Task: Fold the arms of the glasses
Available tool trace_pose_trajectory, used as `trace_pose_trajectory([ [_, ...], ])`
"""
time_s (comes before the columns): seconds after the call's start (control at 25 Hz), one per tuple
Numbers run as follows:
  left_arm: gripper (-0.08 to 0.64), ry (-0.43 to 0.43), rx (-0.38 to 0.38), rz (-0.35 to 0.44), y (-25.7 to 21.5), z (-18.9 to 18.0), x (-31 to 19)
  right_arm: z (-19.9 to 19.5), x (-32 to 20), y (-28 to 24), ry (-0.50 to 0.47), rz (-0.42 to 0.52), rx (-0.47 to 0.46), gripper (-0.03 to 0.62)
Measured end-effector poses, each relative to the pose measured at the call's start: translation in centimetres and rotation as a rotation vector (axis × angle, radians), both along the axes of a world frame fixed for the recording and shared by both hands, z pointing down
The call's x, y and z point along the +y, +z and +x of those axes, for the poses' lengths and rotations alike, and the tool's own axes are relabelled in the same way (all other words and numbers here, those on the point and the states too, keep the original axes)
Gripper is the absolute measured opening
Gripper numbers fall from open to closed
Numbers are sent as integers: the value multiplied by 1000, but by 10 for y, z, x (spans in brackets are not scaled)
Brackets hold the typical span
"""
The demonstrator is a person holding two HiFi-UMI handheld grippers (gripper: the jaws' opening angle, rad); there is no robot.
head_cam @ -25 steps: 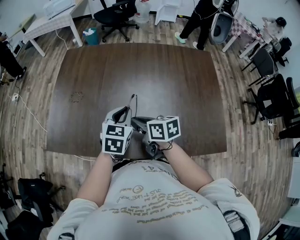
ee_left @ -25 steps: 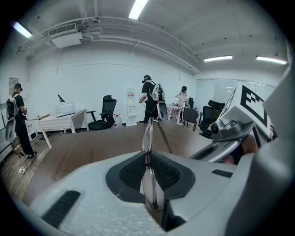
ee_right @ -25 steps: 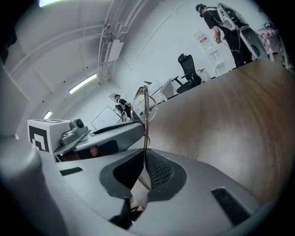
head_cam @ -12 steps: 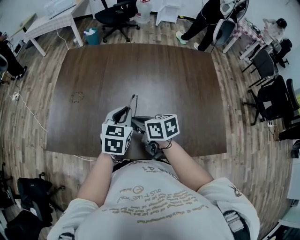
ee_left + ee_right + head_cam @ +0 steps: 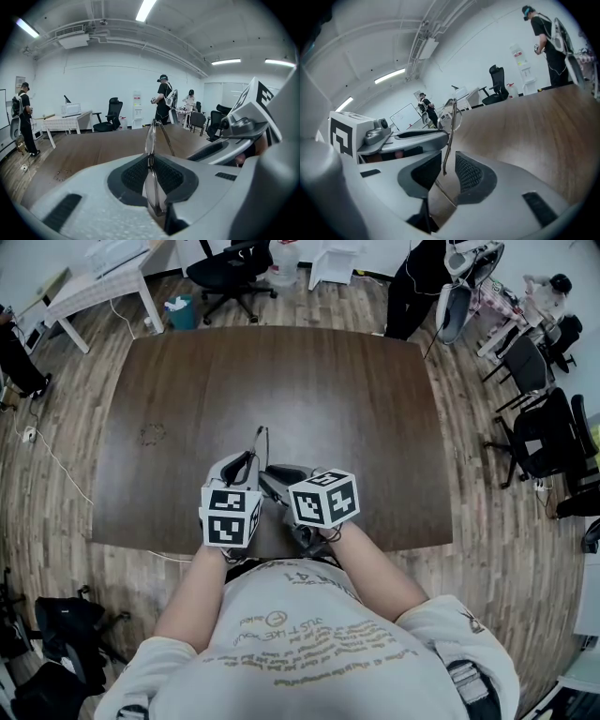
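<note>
Left tool grips the glasses; right tool, jaws just opened, straddles one arm; folding seems unfinished.

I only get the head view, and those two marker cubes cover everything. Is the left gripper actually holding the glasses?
Observer: Yes. The left gripper view shows the left gripper shut on the glasses, pads pressing the frame's rim.
Operator: And the other one?
Observer: The right gripper has just been opening; its jaws now stand apart.
Operator: So nothing is in it?
Observer: Not quite. One thin arm of the glasses hangs between its pads, not clamped.
</note>
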State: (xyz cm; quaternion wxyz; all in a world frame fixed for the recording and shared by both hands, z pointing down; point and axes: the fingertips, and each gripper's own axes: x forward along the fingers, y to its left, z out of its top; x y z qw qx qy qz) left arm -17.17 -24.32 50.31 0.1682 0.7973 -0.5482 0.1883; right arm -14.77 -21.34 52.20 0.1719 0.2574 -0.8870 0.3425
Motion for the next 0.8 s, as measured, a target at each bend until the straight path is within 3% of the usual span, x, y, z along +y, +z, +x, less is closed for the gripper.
trace_pose_trajectory([
  [0.04, 49, -10, 0, -2, 1, -2, 0, 3, -2, -3, 15, 17, -6, 99],
  [0.44, 49, -137, 42, 3, 1, -24, -8, 43, -14, -39, 181, 73, -112, 101],
  [0.8, 50, -173, 98, 0, 1, -27, -18, 92, -8, -6, 339, -86, -151, 101],
])
